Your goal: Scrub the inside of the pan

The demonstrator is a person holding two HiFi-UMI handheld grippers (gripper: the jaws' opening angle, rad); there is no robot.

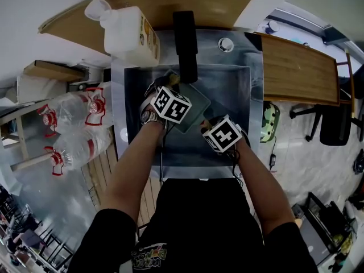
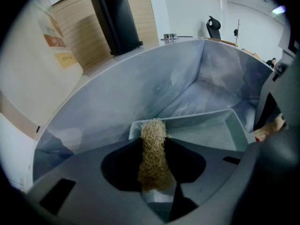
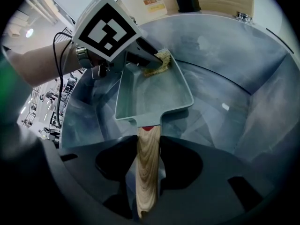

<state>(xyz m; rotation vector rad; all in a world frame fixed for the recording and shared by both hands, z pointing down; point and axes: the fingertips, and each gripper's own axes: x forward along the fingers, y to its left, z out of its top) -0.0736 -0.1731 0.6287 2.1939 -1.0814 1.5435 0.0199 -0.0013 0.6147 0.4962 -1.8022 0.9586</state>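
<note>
**Views.** In the head view the marker cubes and forearms cover both sets of jaws and most of the pan [image 3: 154, 95]. Only the gripper views show the grips.
- The left gripper view shows the left gripper [image 2: 153, 142] pinching a tan, fibrous scrubber [image 2: 152, 156]. The scrubber's tip reaches over the pan's rim.
- The right gripper view shows the right gripper [image 3: 147, 159] clamped on the pan's wooden handle [image 3: 146, 172]. Across the pan, the scrubber sits at the far left corner of the pan's inside.

**Task item.** The pan is square, shallow and grey-green. A small red mark shows where the pale, grained handle joins it. It sits inside the steel sink [image 1: 129, 124], set diagonally, with the handle toward the near right.

**Surroundings.**
- A black faucet [image 1: 186, 41] rises at the far edge of the sink.
- A white jug [image 1: 132, 34] stands far left on the counter.
- Wrapped water bottles [image 1: 74, 131] lie to the left.
- A wooden tabletop [image 1: 296, 67] is to the right.
</note>
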